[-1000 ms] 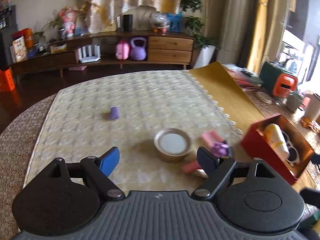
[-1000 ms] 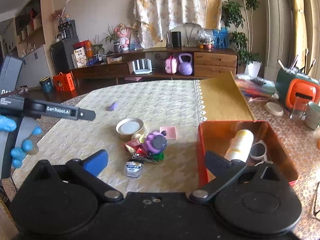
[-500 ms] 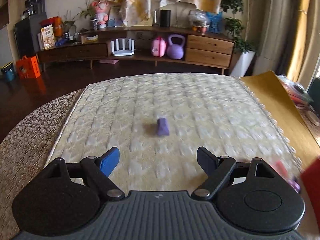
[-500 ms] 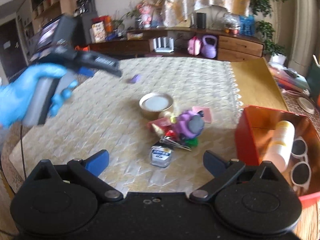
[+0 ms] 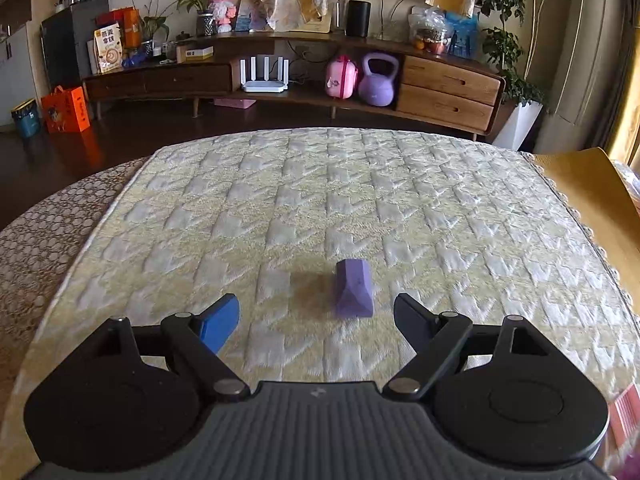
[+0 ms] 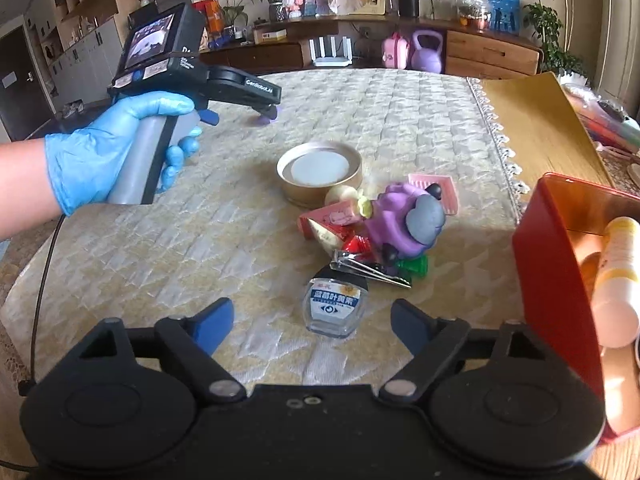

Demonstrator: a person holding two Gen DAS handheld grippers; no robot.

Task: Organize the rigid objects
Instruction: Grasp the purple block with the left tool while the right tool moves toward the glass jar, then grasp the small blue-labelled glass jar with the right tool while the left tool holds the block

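Red box (image 6: 544, 264): sunscreen tube (image 6: 616, 268) stowed. Outstanding on desk (image 6: 400, 120): purple block (image 5: 353, 289) ahead of open left gripper (image 5: 316, 322); eye-drop bottle (image 6: 334, 306) before right gripper (image 6: 310, 322), just narrowed, empty; toy pile.

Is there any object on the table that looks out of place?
Yes. The small purple block lies alone on the quilted cloth, far from the pile near the gold tin and outside the red box.
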